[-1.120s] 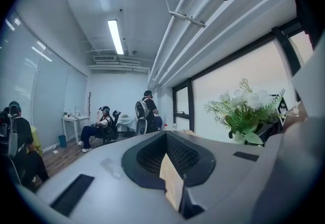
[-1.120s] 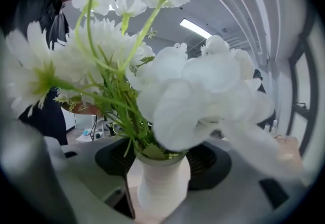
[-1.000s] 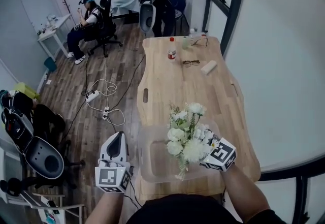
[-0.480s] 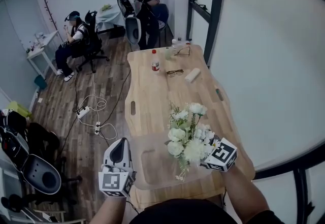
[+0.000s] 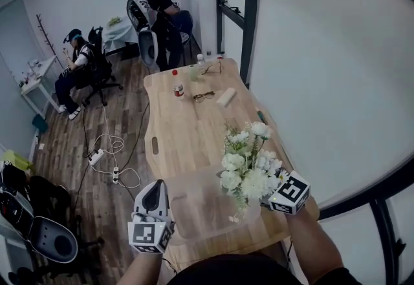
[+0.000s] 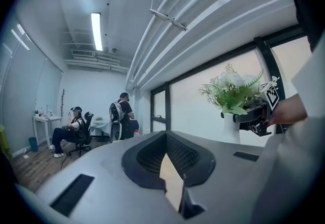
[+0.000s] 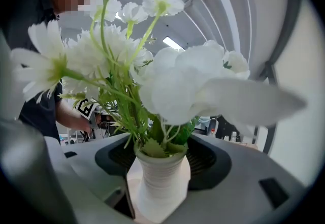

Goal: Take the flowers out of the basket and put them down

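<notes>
Flowers shifted right, over basket edge — vase clamped in right gripper

Head view: the flowers hide the vase and the jaw tips of the right gripper. Right gripper view: the lower edge cuts off the base of the vase, and the nearest petals are blurred. The label on the red-capped bottle is too small to read.
</notes>
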`<state>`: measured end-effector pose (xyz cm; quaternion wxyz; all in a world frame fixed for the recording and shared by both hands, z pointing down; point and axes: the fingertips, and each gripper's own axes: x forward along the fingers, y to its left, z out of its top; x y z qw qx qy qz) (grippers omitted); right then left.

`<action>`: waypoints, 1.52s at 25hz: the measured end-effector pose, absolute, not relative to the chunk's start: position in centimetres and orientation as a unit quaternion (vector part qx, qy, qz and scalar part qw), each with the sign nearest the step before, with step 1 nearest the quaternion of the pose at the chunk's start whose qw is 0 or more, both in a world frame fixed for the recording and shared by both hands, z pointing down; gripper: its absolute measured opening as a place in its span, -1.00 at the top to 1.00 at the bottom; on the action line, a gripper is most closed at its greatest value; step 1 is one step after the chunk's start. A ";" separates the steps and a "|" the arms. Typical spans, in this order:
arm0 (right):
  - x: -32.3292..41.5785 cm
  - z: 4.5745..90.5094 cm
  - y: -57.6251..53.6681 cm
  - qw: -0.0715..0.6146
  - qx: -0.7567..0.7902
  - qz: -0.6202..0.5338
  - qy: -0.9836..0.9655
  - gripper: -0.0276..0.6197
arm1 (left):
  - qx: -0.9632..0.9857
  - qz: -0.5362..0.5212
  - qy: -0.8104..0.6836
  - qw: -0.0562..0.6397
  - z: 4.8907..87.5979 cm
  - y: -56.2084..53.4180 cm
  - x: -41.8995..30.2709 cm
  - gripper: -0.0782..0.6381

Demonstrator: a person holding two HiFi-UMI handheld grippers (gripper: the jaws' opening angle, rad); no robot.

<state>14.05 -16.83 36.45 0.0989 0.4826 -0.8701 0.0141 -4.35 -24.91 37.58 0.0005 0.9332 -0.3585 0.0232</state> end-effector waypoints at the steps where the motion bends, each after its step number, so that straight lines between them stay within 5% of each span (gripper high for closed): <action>1: 14.4 36.3 -16.6 0.099 0.488 0.013 -0.867 -0.02 | 0.935 0.022 -0.353 0.000 37.4 -24.8 -3.9 0.77; 38: 25.5 35.3 -5.1 0.104 0.647 0.017 -0.755 -0.02 | 0.979 0.017 -0.204 0.001 37.4 -19.3 9.0 0.77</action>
